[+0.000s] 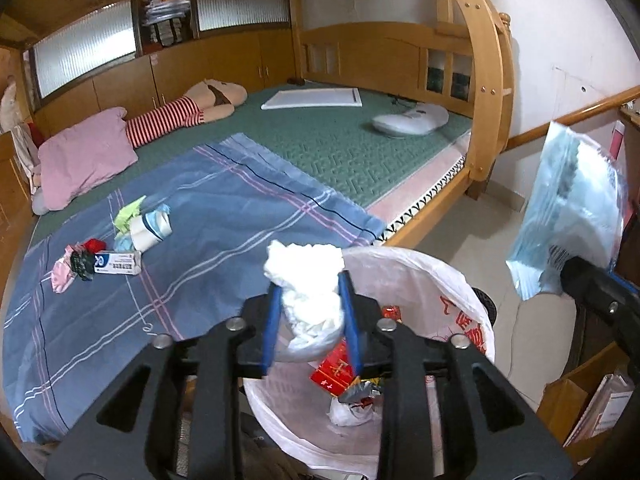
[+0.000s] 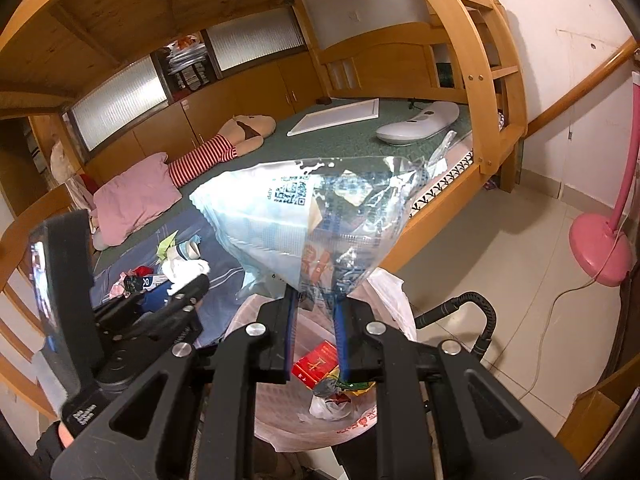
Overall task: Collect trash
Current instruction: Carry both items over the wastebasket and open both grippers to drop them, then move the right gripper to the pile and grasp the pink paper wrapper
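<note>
My left gripper (image 1: 308,282) holds a crumpled white tissue wad (image 1: 304,276) between its blue pads, right over the mouth of a white trash bag (image 1: 424,280) with red print. A red box (image 1: 332,368) and other wrappers lie inside the bag. My right gripper (image 2: 316,300) is shut on the bottom corner of a clear bluish plastic package (image 2: 288,216), also above the trash bag (image 2: 394,296). In the left wrist view that package (image 1: 572,200) hangs at the right. More litter lies on the blue sheet: a toothpaste box (image 1: 118,262), a paper cup (image 1: 150,232), green paper (image 1: 128,212).
The bed's green mattress (image 1: 320,140) carries a pink pillow (image 1: 84,156), a striped doll (image 1: 180,114), a white board (image 1: 312,98) and a white device (image 1: 412,120). A wooden bunk post (image 1: 486,92) stands at the right. A pink lamp base (image 2: 600,250) and a cardboard box (image 1: 576,400) are on the floor.
</note>
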The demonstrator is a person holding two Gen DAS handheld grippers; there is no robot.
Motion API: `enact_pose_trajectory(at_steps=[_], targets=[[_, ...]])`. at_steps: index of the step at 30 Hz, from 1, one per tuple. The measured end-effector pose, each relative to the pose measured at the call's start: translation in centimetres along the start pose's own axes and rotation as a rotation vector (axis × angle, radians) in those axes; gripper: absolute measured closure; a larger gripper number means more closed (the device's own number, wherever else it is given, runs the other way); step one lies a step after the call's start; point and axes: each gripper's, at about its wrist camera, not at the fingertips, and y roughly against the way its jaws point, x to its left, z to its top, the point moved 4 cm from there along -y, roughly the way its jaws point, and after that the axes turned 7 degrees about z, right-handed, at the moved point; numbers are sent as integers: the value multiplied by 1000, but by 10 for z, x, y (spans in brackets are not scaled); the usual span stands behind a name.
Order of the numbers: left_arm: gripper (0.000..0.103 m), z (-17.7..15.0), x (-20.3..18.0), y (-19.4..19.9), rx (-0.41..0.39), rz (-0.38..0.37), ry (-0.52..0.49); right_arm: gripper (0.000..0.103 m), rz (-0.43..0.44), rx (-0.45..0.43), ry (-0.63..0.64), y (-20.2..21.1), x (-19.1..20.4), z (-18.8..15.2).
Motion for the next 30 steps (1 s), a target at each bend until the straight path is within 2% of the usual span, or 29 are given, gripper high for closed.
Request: enact_pose_trajectory(at_steps=[1,2,3,9,13,20,21,22,23,25,30], targets=[[52,-1,-1,-2,2,0,-5,86,-1,1,-3,0,0,0],[25,-1,-3,-3,8,0,-11,85,-2,3,-5,-1,-1,0],[18,-2,-4,-3,4,3,-7,85,-2,4,-6,-1,-2,-1],[9,1,1,-2,-12,8,8,85,-8,39,-10,-15,-5,-4],[9,2,10,-5,7,7,31,85,-10,70,-14,-27,-5,-8],[9,12,38,3,-30,30,93,83,-9,126,-6,-48,-1,-15],[9,14,43,4,-34,36,106,79,-9,139,-5,-51,-1,-16],[9,15,46,5,-39,39,114,62,-9,160,-3,-56,0,-18],[9,16,53,5,-45,50,122,37,-15,174,-1,-61,1,-19],[9,17,61,5,-49,61,132,20,-24,173,6,-65,2,-21],[9,15,103,7,-67,107,176,19,-27,180,15,-74,10,-19]])
